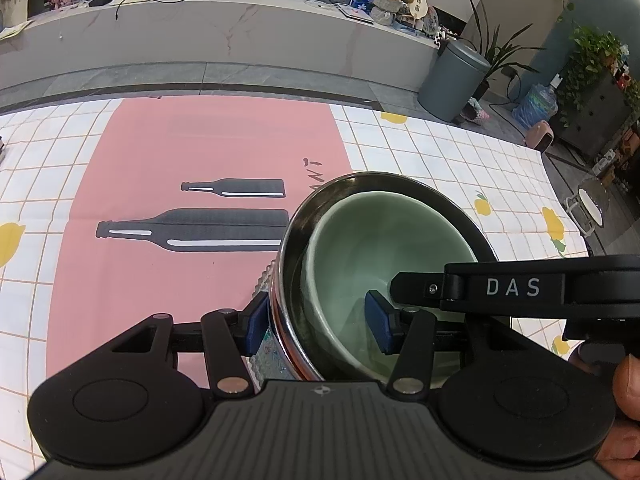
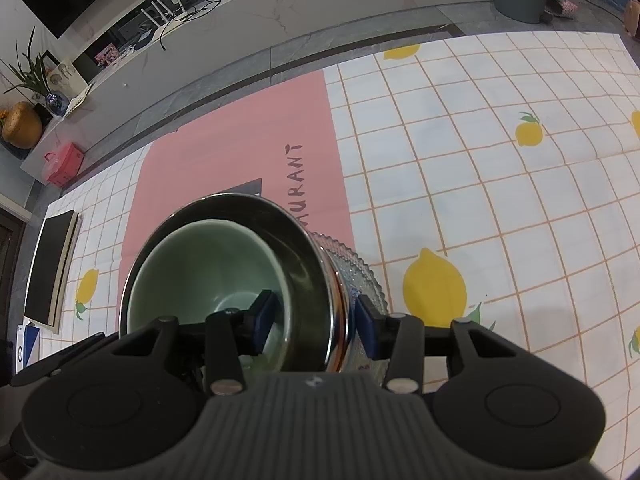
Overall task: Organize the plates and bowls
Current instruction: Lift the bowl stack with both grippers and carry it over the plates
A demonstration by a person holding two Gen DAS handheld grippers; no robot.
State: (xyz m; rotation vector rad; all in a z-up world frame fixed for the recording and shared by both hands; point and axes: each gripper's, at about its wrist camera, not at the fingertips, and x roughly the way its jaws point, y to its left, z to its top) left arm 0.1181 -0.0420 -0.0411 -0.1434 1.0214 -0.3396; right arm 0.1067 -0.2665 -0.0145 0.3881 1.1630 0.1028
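Fingers of the left gripper (image 1: 318, 322) straddled the near wall of the nested bowls — one blue pad (image 1: 256, 326) outside against the steel bowl (image 1: 286, 280), the other inside the green bowl (image 1: 360, 256); whether they actually pressed the walls I couldn't tell. Right gripper (image 2: 316, 324) did the same on the opposite side: one pad inside the green bowl (image 2: 192, 272), the other outside by the steel bowl (image 2: 316, 252) and the ribbed glass dish (image 2: 360, 276) under it — clamped or just close, unclear. Jaws on both stood partly apart.

Stack order: green ceramic bowl inside the steel bowl, steel bowl sitting in the glass dish (image 1: 266, 344). Whole stack sat on the counter at the right edge of the pink placemat (image 1: 200, 144), over the checked lemon tablecloth (image 2: 500, 168). Right gripper's arm, marked DAS (image 1: 514, 287), crossed the left view. A fingertip (image 1: 628, 384) showed at the edge.
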